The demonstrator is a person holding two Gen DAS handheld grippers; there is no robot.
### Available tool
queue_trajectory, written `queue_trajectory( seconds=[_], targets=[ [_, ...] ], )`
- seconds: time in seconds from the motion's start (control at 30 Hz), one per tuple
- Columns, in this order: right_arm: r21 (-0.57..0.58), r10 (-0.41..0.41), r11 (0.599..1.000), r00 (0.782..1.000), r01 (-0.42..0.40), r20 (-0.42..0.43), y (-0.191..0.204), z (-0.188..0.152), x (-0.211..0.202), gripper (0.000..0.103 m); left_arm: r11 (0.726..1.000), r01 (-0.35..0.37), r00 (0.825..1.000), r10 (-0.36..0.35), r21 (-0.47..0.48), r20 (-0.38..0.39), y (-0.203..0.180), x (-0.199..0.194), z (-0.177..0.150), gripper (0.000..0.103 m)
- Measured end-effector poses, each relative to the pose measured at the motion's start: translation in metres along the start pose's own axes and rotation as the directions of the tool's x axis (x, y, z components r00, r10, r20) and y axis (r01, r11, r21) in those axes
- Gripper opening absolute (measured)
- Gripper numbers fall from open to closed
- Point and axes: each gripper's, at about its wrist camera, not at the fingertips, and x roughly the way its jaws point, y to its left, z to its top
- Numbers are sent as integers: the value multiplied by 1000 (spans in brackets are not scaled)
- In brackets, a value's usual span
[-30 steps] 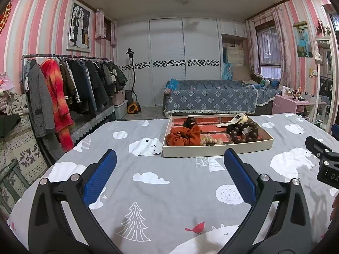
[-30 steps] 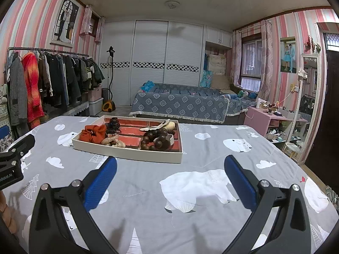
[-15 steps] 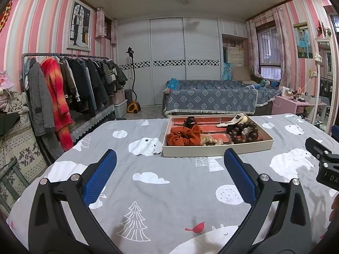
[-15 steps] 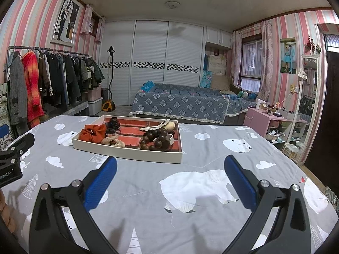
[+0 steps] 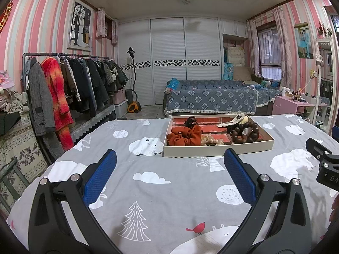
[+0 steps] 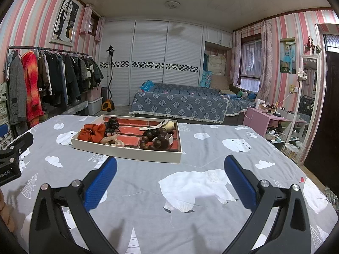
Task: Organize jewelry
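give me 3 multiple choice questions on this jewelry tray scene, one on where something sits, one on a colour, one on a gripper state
1. Where in the tray does the scrunchie lie?
A. the end nearer the clothes rack
B. the end nearer the pink table
C. outside it, on the cloth

2. What colour is the scrunchie?
A. blue
B. rust orange
C. white

3. How does the left hand-held gripper stand?
A. shut on the bead bracelet
B. shut, empty
C. open, empty

Answers:
1 A: it fills the tray's corner toward the clothes rack.
2 B: its fabric is rust orange in both views.
3 C: its blue pads stand wide apart over bare cloth, short of the tray.
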Motion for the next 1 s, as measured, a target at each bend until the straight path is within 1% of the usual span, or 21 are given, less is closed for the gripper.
queue_trajectory(
  seconds=[1.0],
  targets=[
    [0,-4,1000,1000,4,4,-3,-2,1,99,1000,-3,1000,3,1,1,0,2,-3,98]
  ],
)
